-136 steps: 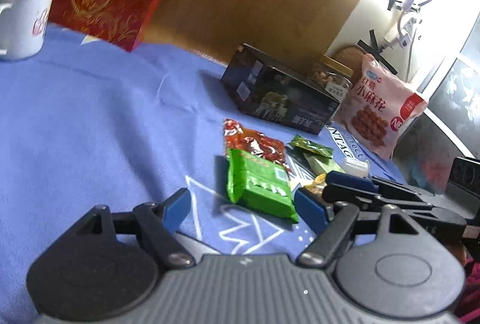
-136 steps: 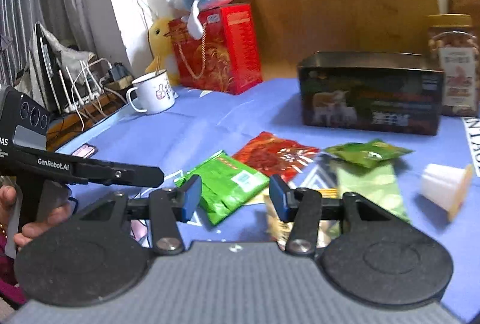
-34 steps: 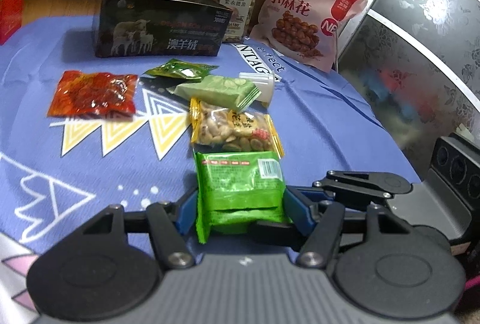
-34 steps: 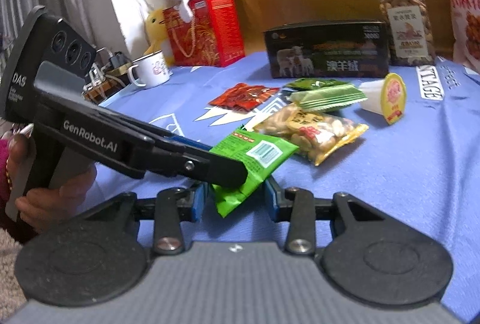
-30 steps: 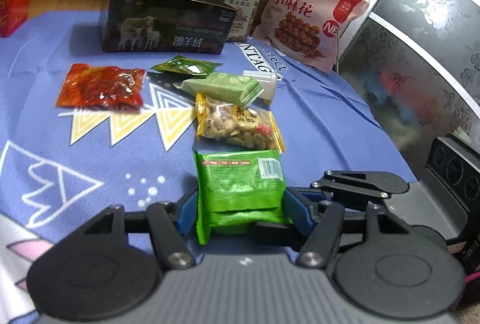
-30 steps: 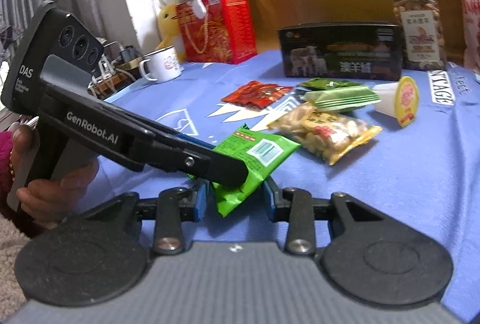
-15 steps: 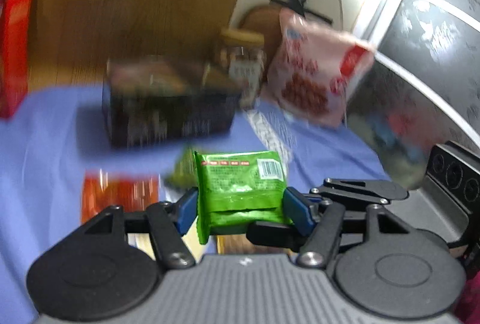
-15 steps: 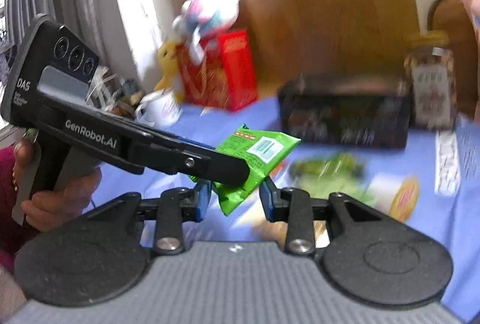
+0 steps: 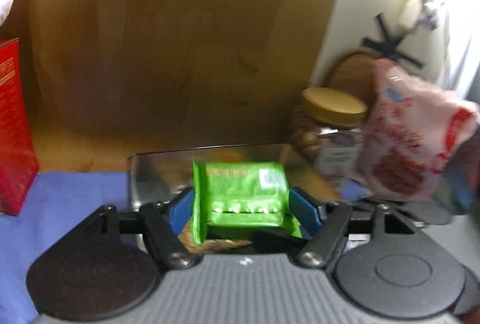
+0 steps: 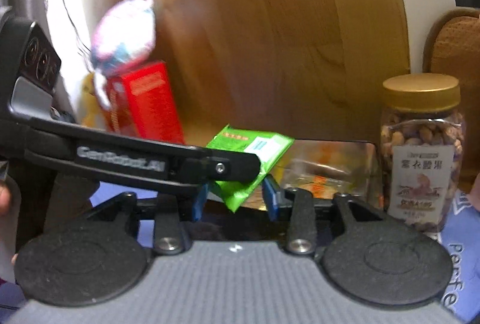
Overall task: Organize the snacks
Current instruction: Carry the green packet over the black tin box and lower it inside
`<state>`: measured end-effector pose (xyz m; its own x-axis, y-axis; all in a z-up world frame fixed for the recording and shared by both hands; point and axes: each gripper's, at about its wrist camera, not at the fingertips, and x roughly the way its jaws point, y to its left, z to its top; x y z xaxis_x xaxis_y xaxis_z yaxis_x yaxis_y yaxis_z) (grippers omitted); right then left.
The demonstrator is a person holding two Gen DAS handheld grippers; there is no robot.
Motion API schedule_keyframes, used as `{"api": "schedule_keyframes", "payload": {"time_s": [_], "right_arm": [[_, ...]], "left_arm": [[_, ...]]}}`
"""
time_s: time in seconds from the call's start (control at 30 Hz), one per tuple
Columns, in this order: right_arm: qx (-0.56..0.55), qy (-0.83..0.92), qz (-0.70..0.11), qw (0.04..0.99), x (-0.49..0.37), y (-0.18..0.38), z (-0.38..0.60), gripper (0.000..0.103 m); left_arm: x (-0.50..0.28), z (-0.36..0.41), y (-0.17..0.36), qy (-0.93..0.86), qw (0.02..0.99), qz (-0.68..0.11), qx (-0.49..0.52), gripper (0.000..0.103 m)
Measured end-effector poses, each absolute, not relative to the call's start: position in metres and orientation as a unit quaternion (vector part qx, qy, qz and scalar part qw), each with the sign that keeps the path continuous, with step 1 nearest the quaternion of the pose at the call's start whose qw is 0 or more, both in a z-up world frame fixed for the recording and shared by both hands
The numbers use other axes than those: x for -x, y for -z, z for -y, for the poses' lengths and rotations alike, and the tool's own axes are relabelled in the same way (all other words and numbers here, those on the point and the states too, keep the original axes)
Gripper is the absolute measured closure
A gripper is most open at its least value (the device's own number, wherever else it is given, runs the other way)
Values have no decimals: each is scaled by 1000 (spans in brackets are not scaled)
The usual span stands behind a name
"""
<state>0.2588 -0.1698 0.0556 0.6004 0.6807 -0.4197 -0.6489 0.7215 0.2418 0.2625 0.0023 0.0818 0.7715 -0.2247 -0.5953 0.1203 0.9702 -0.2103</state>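
Now the green snack packet (image 9: 240,195) hangs over the open dark tin (image 9: 156,171), straight ahead of and just below both grippers, so the step in hand looks like dropping it into that tin. In the left wrist view the left gripper (image 9: 241,208) has its blue pads on either side of the packet; its jaws have just been opening, and through the blur I cannot tell for certain whether the pads press the wrapper or have already let go. In the right wrist view the right gripper (image 10: 235,198) stands with its jaws apart around the packet's lower corner, a clear gap on the right-hand pad; its jaws too have just been opening, with the packet between them. The left gripper's arm crosses in front of it from the left side.

The next move, I judge, calls for both grippers to spread fully and draw back, so the packet falls flat inside the tin rather than catching on its rim.

Against the frame of a second ago, the packet no longer rests low over the blue counter (image 9: 66,189) near the peanut bag; it is lifted and carried forward, and the tin and the nut jar (image 10: 421,155) loom much closer ahead of the grippers.
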Motion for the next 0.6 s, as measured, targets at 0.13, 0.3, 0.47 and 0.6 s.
{"api": "schedule_keyframes", "payload": {"time_s": [0.13,0.3,0.47,0.6], "right_arm": [[-42,-369,-234,899,-248,-54,185,51],[-83,-378,-239,891,-226,-56,207,51],[-127,-433,-309,837,-203,-42,190,55],[-92,-430,-346,829,-193,-28,151,59]], "left_arm": [[-254,-9,-77,86,941,-318,84,30],[-209,-30,-86,105,942,-300,107,30],[-160,-67,-61,89,925,-341,144,30],[-137,-96,-33,60,906,-374,190,30]]}}
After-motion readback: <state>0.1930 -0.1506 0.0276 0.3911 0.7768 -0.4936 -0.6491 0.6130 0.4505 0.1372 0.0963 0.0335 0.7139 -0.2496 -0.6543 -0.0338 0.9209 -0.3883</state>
